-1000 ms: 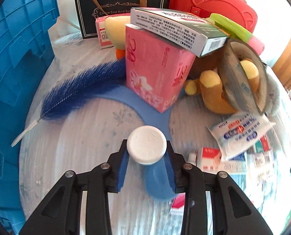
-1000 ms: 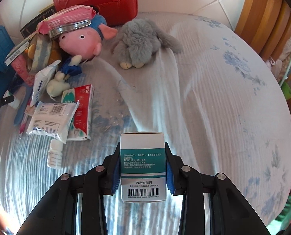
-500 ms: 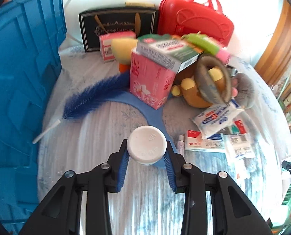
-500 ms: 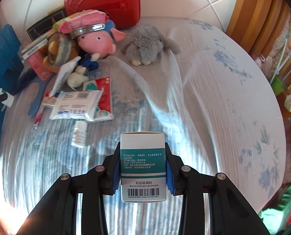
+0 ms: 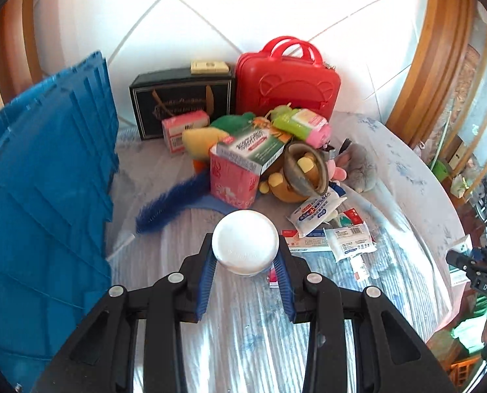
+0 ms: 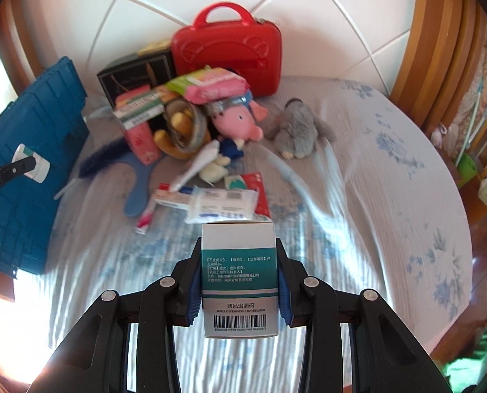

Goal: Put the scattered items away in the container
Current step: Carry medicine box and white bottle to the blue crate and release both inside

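Observation:
My left gripper is shut on a white-capped bottle and holds it above the bed, right of the blue crate. My right gripper is shut on a white and teal medicine box, raised over the bed's front. The crate also shows at the left of the right wrist view. A pile lies at the back: pink box, brown plush, pink pig plush, grey plush, blue brush, white packets.
A red case and a black box stand against the tiled wall. A wooden bed frame curves along the right. The striped sheet spreads to the right of the pile.
Both grippers have risen and pulled back from the pile with their items still held. The pile looks smaller and more of the crate and wall shows.

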`<state>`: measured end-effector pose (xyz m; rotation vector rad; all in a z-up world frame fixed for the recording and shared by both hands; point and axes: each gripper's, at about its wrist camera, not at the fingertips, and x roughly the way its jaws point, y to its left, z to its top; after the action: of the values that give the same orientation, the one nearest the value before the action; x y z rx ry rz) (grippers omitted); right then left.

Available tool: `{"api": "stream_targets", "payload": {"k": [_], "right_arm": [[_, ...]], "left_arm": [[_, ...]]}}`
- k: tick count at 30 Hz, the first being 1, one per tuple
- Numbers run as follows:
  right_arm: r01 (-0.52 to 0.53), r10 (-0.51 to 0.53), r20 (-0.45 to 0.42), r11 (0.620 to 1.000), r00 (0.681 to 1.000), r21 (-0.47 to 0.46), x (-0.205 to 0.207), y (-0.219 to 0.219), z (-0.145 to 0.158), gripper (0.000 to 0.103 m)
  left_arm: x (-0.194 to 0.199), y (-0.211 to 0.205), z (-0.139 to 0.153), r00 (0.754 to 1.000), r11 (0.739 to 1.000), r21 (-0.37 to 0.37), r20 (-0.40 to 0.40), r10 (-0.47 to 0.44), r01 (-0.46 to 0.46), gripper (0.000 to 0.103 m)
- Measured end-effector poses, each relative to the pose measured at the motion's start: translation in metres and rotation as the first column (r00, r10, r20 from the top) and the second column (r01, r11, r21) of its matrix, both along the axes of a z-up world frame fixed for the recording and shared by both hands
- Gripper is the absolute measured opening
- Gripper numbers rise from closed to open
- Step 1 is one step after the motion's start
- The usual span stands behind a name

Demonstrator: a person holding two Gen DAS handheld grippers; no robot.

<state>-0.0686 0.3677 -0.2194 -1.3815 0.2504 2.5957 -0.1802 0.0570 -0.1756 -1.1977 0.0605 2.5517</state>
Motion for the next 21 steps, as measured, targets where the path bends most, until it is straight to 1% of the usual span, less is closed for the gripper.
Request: {"api": "stream_targets", "payload": {"k": [6, 10, 15, 21], "right_arm": [[-0.016, 0.016, -0.050, 1.000, 0.999, 0.013, -0.002, -0.036, 0.041, 0.036], [-0.032, 0.034, -0.083, 0.999, 0.996, 0.024, -0.003, -0.057, 0.065, 0.036], [-0.060, 0.064, -0.126, 0.998, 0.990, 0.035, -0.004, -0.086, 0.091, 0.036], [-0.115, 0.123, -0.179, 0.992, 0.976, 0.055, -0.010, -0.125, 0.120, 0.036]], "left_arm": [[0.014, -0.022, 0.038, 0.999, 1.000, 0.025, -0.050, -0.009, 0.011, 0.034], [0.025, -0.043, 0.064, 0.997, 0.998, 0.067, -0.076, -0.005, 0.010, 0.034], [0.037, -0.070, 0.091, 0.993, 0.996, 0.090, -0.113, 0.017, -0.007, 0.034], [0.048, -0.108, 0.116, 0.986, 0.994, 0.105, -0.156, 0.056, -0.040, 0.034]]}}
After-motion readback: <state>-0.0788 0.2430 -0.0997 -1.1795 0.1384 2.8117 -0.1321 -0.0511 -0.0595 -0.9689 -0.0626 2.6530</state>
